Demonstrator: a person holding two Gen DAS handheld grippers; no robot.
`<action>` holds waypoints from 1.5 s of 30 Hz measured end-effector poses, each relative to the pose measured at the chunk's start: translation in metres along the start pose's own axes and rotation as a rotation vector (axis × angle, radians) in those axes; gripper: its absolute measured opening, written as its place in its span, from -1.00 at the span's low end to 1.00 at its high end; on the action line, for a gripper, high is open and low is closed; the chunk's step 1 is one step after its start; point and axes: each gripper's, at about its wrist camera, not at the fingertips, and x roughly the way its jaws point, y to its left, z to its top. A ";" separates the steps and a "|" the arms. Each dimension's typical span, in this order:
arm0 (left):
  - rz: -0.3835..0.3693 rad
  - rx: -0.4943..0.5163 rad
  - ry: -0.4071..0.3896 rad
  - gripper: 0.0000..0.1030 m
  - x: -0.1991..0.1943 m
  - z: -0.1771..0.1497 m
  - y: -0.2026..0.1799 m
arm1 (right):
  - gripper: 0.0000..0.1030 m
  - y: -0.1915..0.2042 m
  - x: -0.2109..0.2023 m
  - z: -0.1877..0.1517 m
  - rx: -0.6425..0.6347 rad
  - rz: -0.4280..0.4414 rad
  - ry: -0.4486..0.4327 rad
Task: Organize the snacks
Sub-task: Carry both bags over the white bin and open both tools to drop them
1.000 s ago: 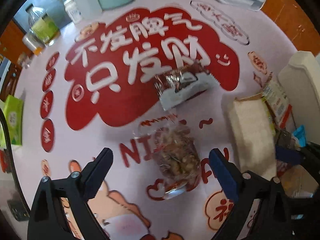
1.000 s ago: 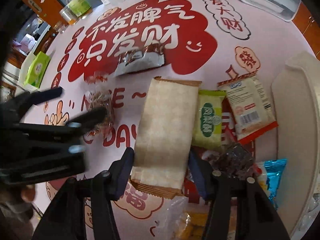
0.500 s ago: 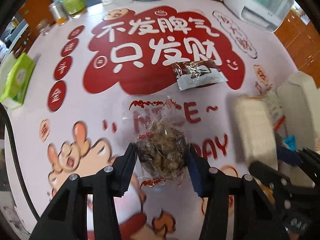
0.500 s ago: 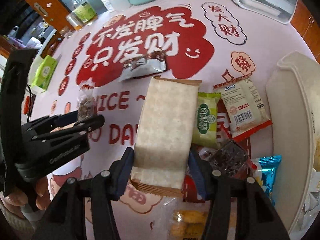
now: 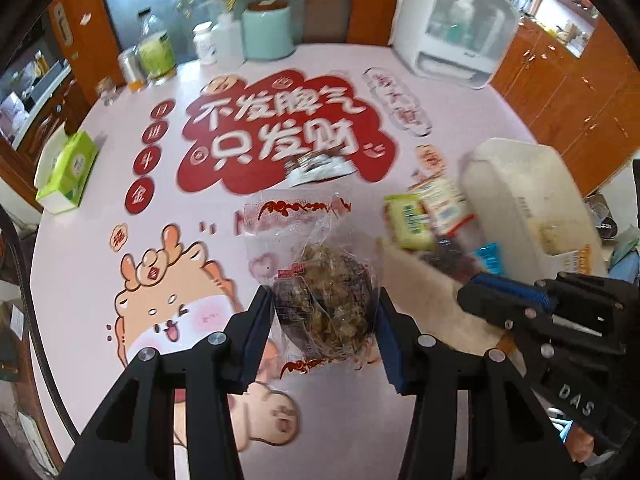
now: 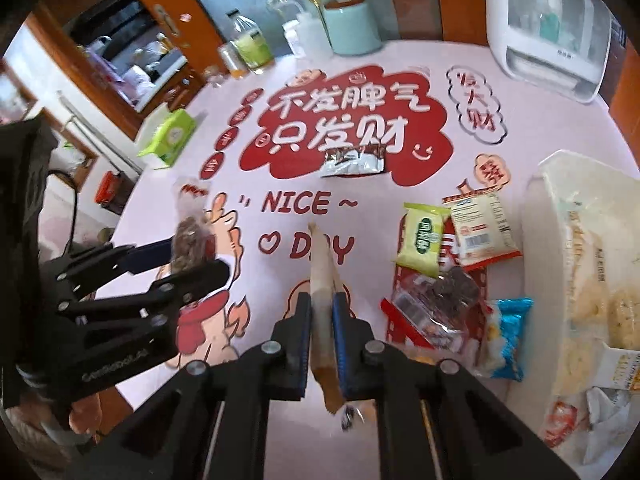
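**Tools: both loaded above tabletop**

Left tool [image 5: 324, 320] clamps a clear crinkled bag of brown clusters [image 5: 324, 304]. Right tool [image 6: 322, 320] pinches a flat tan packet [image 6: 322, 280] edge-on. Right view alone shows "NICE ~ DAY" on the pink tabletop [image 6: 380, 216] and the green packet [image 6: 424, 240] beside the white bin [image 6: 536, 240].

Bare pink table [image 6: 152, 240] open across the near left, loose snack packets [image 6: 424, 240] crowding the right beside the white bin [image 6: 536, 248], bottles and jars [image 6: 248, 50] lining the far edge.
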 end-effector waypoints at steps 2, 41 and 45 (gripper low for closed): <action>-0.007 0.012 -0.020 -0.07 -0.011 0.000 -0.018 | -0.80 -0.005 -0.022 -0.008 -0.010 0.009 -0.029; -0.009 0.228 -0.211 0.82 -0.042 0.043 -0.281 | -0.05 -0.221 -0.212 -0.033 0.131 -0.242 -0.376; 0.005 0.167 -0.195 0.82 -0.043 0.041 -0.253 | -0.05 -0.220 -0.208 -0.038 0.132 -0.228 -0.363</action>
